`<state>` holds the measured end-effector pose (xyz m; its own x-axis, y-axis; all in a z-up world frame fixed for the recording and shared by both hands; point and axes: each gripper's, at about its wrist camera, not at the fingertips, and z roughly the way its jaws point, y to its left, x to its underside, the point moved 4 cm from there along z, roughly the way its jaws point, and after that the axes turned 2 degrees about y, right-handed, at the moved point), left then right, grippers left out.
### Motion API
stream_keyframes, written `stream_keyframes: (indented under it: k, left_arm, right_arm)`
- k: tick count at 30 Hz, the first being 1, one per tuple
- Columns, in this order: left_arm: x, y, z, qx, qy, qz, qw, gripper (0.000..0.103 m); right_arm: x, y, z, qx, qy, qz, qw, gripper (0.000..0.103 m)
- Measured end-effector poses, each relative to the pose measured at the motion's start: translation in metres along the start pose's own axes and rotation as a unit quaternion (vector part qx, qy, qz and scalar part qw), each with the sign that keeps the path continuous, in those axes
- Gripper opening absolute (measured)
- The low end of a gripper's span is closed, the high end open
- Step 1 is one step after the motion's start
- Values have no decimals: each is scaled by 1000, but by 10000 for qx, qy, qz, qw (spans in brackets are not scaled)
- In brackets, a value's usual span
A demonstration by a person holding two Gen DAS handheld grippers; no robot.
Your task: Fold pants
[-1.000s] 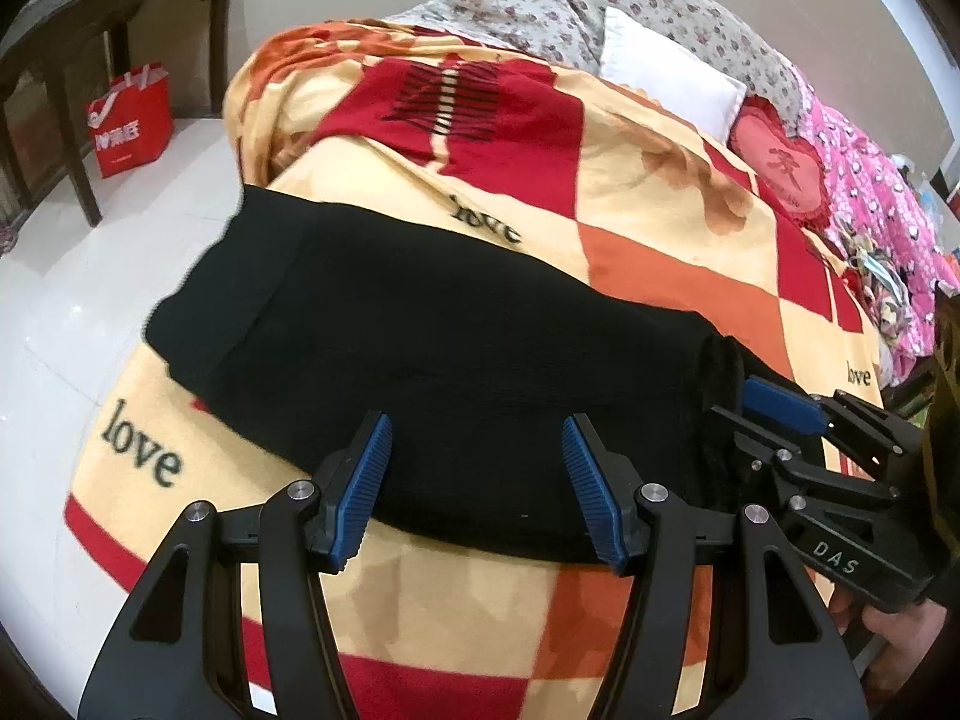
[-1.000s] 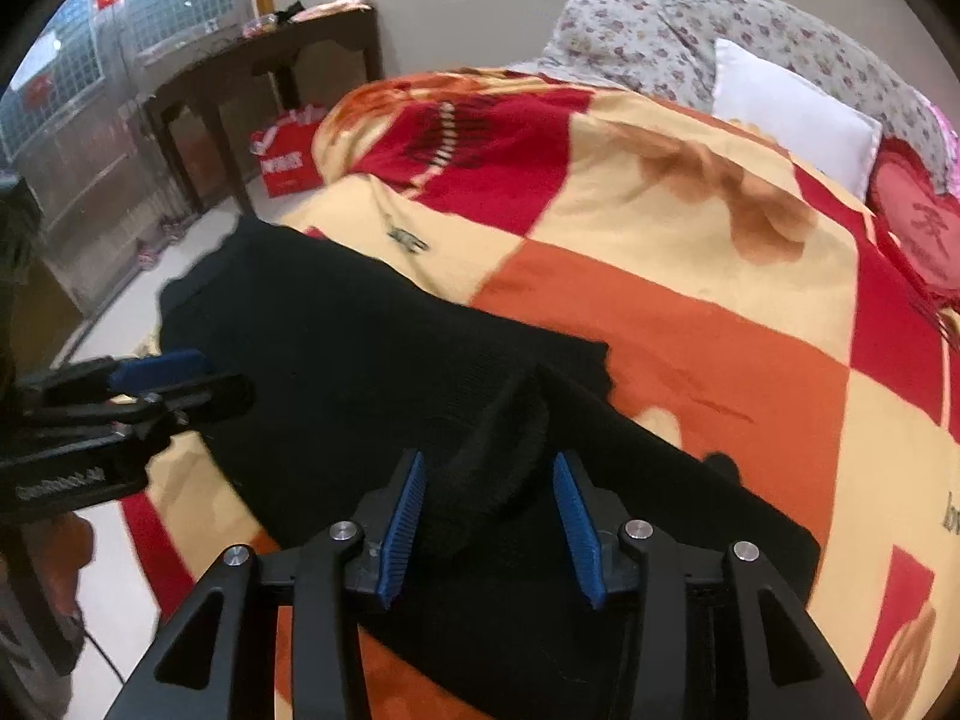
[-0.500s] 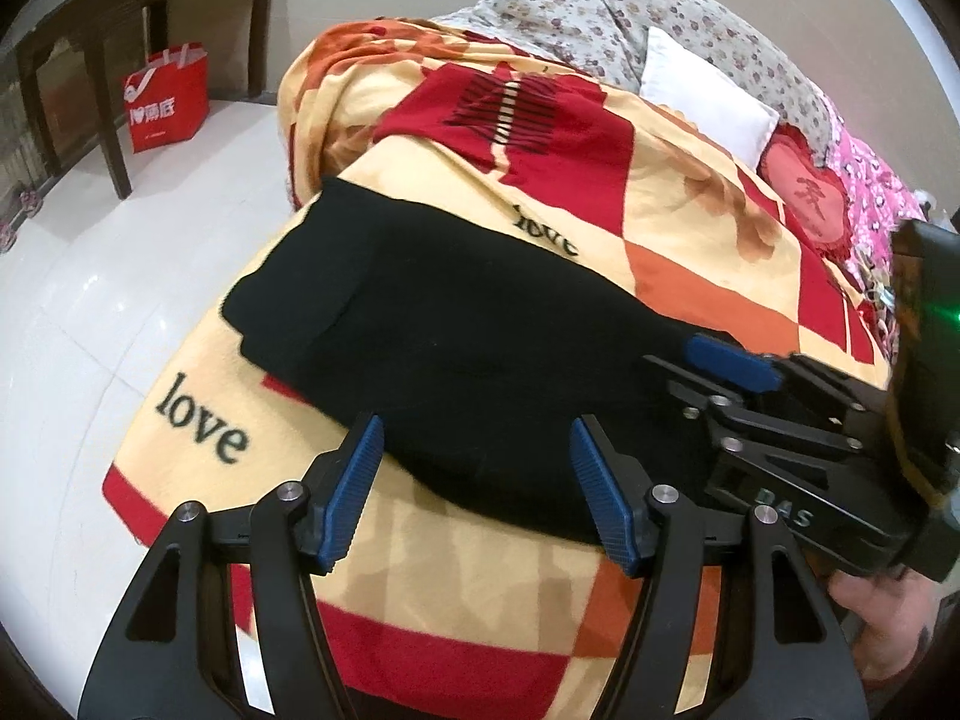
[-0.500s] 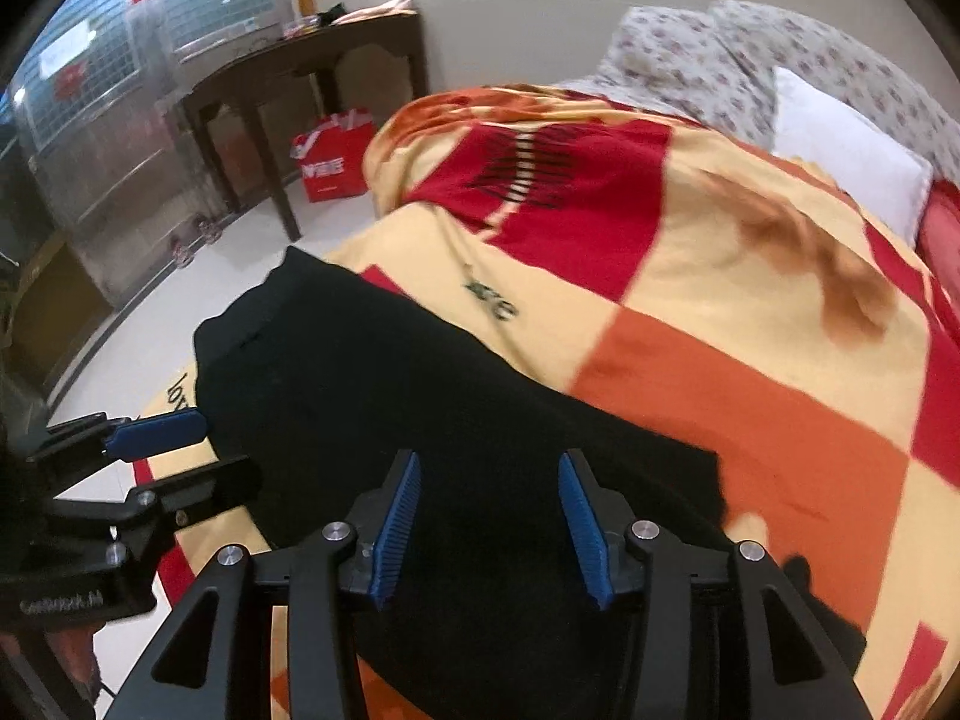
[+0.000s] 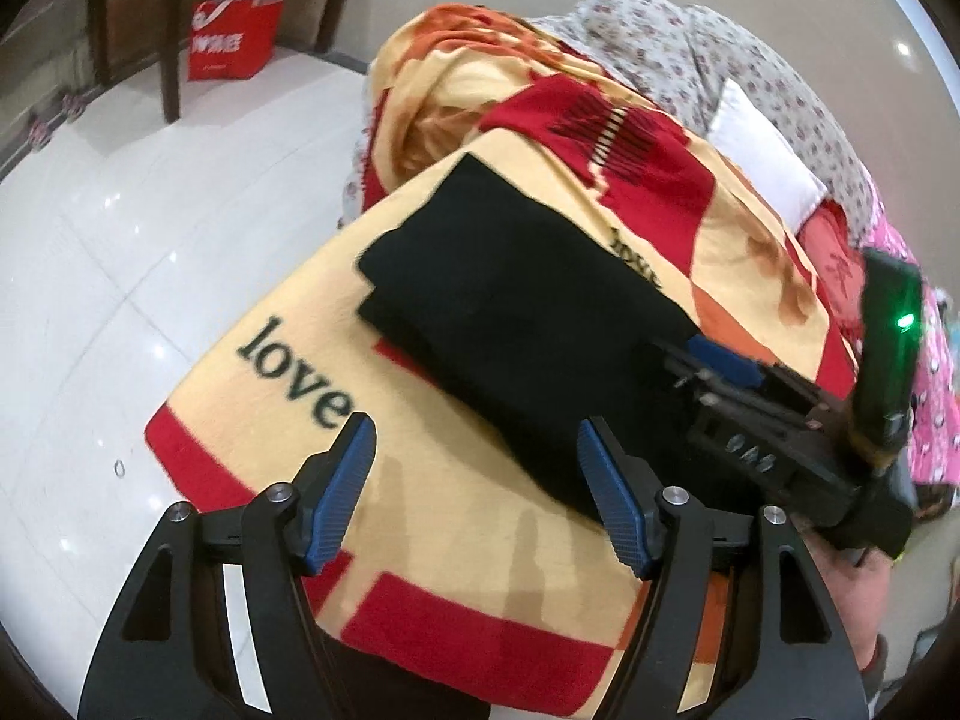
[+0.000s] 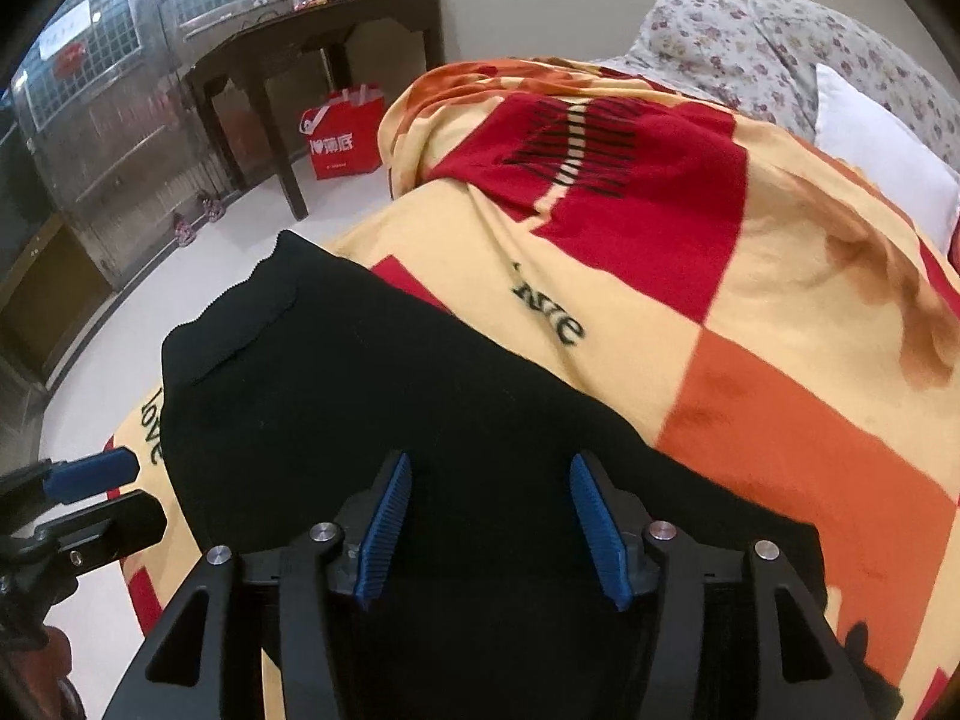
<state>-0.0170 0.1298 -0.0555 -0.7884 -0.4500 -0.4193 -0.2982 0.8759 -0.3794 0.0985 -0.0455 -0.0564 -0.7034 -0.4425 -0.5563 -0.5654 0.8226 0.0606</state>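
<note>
pants: black pants [image 5: 516,312] lay folded on checkered blanket [image 5: 420,516]
left gripper [image 5: 474,480]: jaws apart, empty, above blanket
right gripper [image 6: 489,525]: jaws apart, empty, over pants

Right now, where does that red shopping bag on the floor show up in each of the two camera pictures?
Left wrist view: the red shopping bag is at the upper left, on the white floor beside a dark table leg.
Right wrist view: the bag sits left of centre near the top, beside the dark table.
Shared landmark: the black pants on the checked blanket appear in both.
</note>
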Motion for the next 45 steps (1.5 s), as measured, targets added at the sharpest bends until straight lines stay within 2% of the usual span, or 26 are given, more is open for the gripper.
stream_keyframes:
  k: [7, 15, 19, 22, 25, 26, 27, 28, 29, 31, 33, 35, 37, 38, 39, 40, 41, 42, 44, 45]
  left_arm:
    - [-2, 9, 9, 62, 51, -327, 9994, 72]
    - [-8, 5, 20, 68, -26, -405, 9992, 76]
    - [-13, 4, 23, 113, -82, -404, 9991, 77]
    - [-16, 5, 25, 432, -157, -514, 9976, 77]
    - [-19, 6, 25, 704, -294, -568, 9955, 76]
    - [-21, 5, 27, 816, -342, -570, 9944, 74]
    - [-22, 6, 28, 824, -367, -602, 9941, 54]
    - [-22, 7, 30, 787, -327, -624, 9944, 34]
    - [-23, 5, 30, 821, -319, -614, 9942, 29]
    - [-25, -4, 20, 914, -497, -424, 9937, 23]
    - [-25, -21, 0, 930, -857, -22, 9920, 22]
    - [-20, -48, -23, 876, -1274, 571, 9863, 21]
    - [-8, -79, -41, 877, -1629, 1241, 9749, 21]
    - [-1, -93, -46, 871, -1739, 1534, 9688, 21]
    - [9, -107, -50, 840, -1824, 1820, 9626, 21]
    - [20, -121, -50, 862, -1872, 2090, 9559, 21]
    - [30, -132, -49, 903, -1877, 2283, 9510, 21]
    - [40, -143, -45, 922, -1848, 2488, 9463, 21]
    - [64, -162, -33, 970, -1701, 2871, 9377, 18]
    - [71, -168, -27, 992, -1589, 2987, 9358, 14]
  right_arm:
    - [-39, 21, -3, -398, -284, -366, 9981, 54]
    - [-74, 47, 35, -1000, -92, -585, 9932, 54]
    - [-82, 58, 63, -1042, 141, -856, 9908, 54]
    - [-84, 56, 75, -1312, 191, -754, 9883, 55]
    - [-84, 50, 76, -1614, 47, -496, 9856, 55]
    - [-84, 49, 75, -1688, 4, -432, 9847, 46]
    - [-84, 48, 73, -1761, -34, -371, 9837, 36]
    - [-84, 46, 68, -1795, -182, -302, 9831, 32]
    - [-84, 45, 61, -1848, -320, -259, 9819, 23]
    - [-84, 40, 47, -1962, -501, -140, 9792, 19]
    - [-82, 34, 29, -2068, -682, -13, 9760, 16]
    - [-77, 20, 3, -2135, -906, 220, 9725, 16]
    - [-68, -7, -29, -2239, -1201, 672, 9648, 17]
    - [-61, -25, -46, -2243, -1372, 999, 9596, 17]
    - [-51, -45, -62, -2177, -1522, 1381, 9541, 31]
    - [-36, -70, -81, -2120, -1679, 1873, 9443, 46]
    - [-21, -87, -94, -2187, -1795, 2221, 9331, 73]
    - [-9, -99, -104, -2291, -1907, 2489, 9215, 78]
    - [20, -121, -123, -2665, -2142, 2988, 8910, 78]
    - [31, -127, -127, -2767, -2173, 3148, 8815, 79]
